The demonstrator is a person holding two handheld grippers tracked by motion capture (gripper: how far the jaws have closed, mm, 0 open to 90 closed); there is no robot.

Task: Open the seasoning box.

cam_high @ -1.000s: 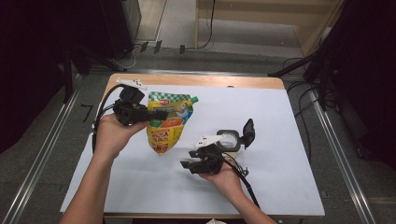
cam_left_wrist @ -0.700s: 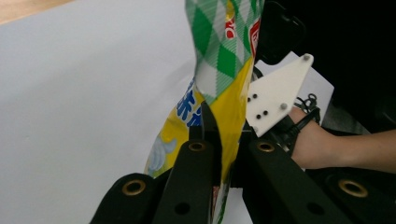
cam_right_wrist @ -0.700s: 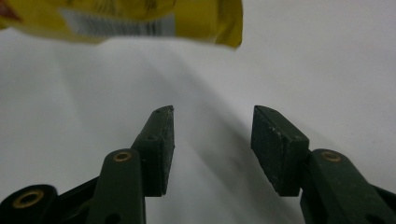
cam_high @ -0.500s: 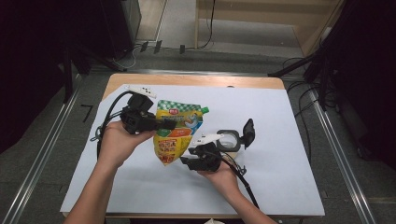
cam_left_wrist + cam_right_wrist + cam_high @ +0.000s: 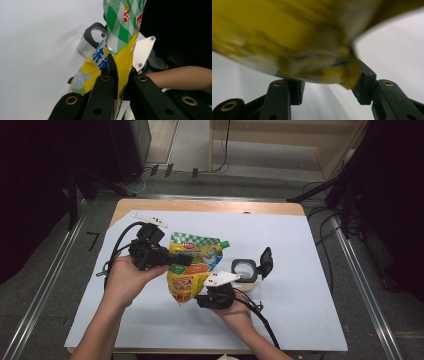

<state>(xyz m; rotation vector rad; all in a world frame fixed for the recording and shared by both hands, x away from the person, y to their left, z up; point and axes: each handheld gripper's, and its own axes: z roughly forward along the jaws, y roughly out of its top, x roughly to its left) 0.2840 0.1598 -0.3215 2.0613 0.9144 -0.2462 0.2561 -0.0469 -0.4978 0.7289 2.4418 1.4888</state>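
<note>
The yellow refill pouch (image 5: 192, 270) carries blue characters and a red-and-white logo, too blurred to read.

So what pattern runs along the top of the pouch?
Green-and-white check on the pouch; clearest in the left gripper view.

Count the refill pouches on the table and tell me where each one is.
1. The yellow pouch with the green checked top is lifted mid-table, clamped by the left gripper; its bottom corner sits between the open jaws of the right gripper. The clear container is beside it.
</note>
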